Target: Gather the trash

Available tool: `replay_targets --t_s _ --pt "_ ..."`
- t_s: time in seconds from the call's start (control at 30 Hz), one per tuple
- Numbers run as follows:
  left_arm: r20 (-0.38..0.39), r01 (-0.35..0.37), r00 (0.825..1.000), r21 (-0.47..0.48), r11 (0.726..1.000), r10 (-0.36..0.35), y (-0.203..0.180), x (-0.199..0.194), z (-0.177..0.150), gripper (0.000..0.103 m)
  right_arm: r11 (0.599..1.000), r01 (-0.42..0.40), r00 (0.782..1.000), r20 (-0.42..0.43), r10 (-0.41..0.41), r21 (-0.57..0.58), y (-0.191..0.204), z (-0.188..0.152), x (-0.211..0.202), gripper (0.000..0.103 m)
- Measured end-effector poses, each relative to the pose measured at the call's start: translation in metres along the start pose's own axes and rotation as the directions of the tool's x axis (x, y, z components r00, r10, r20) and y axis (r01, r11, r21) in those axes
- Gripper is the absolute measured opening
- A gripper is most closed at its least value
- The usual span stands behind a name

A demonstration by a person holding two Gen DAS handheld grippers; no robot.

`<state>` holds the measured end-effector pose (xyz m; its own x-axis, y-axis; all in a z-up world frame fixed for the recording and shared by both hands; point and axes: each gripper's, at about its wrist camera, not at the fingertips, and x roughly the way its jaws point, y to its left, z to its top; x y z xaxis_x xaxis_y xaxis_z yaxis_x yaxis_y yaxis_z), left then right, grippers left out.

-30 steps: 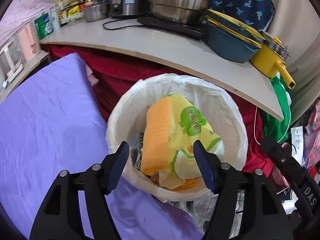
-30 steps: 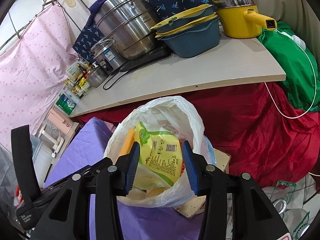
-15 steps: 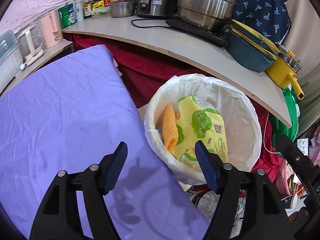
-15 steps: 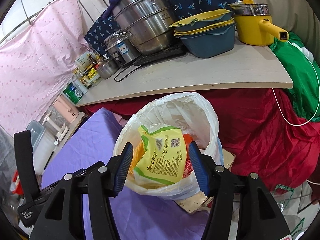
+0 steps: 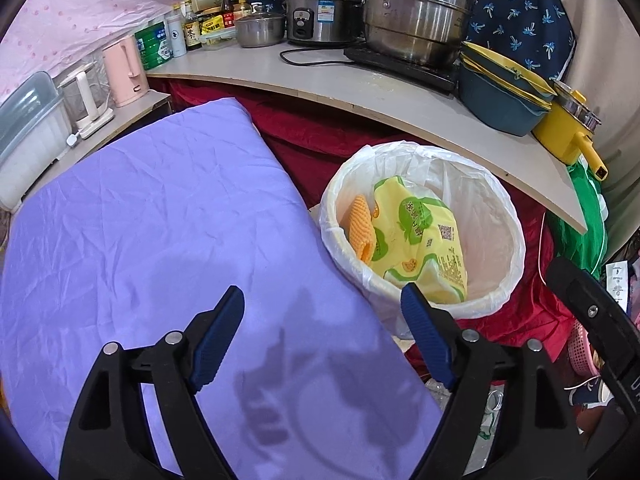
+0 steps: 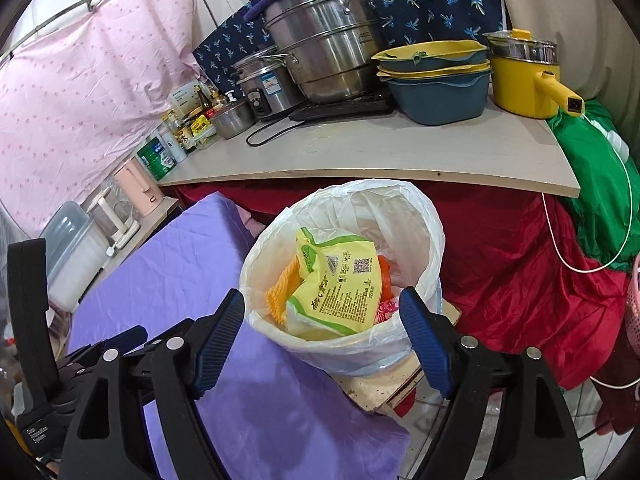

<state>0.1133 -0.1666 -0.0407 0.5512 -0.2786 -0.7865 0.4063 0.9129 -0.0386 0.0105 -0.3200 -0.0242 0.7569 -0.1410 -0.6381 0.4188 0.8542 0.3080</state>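
While both grippers' jaws are opening with nothing between them, the yellow snack wrapper (image 5: 420, 236) lies inside the white-lined trash bin (image 5: 508, 216).

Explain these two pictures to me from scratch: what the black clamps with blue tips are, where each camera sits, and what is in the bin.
No robot here: a person carries a hand-held gripper in each hand, each with a wide-angle camera looking along its two fingers. One picture comes from the left gripper, the other from the right gripper. Both have their jaws opening, with nothing between them. Ahead stands a trash bin lined with a white bag, holding a yellow-green snack wrapper and an orange piece. Beside it lies a purple sheet; behind is a counter with pots.
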Motion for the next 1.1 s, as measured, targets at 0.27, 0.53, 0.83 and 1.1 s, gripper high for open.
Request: replay_targets --t_s 0.27,0.53,0.83,1.1 --pt "0.017 -0.025 1.000 -0.006 1.000 0.025 0.006 -0.017 -0.011 0.087 0.999 0.020 1.000 0.006 -0.020 -0.041 0.011 -0.008 -0.012 0.084" --pt "0.032 -0.058 0.998 -0.011 0.998 0.058 0.014 -0.030 -0.023 0.091 0.993 0.047 0.999 -0.003 -0.048 -0.106 0.021 -0.019 -0.019 0.086" --pt "0.057 -0.093 0.994 -0.017 0.996 0.094 0.023 -0.041 -0.034 0.092 0.984 0.053 0.999 0.007 -0.052 -0.169 0.031 -0.028 -0.028 0.096" --pt "0.062 -0.106 0.992 -0.025 0.994 0.108 0.027 -0.044 -0.039 0.092 0.980 0.068 0.998 0.012 -0.067 -0.186 0.032 -0.029 -0.031 0.097"
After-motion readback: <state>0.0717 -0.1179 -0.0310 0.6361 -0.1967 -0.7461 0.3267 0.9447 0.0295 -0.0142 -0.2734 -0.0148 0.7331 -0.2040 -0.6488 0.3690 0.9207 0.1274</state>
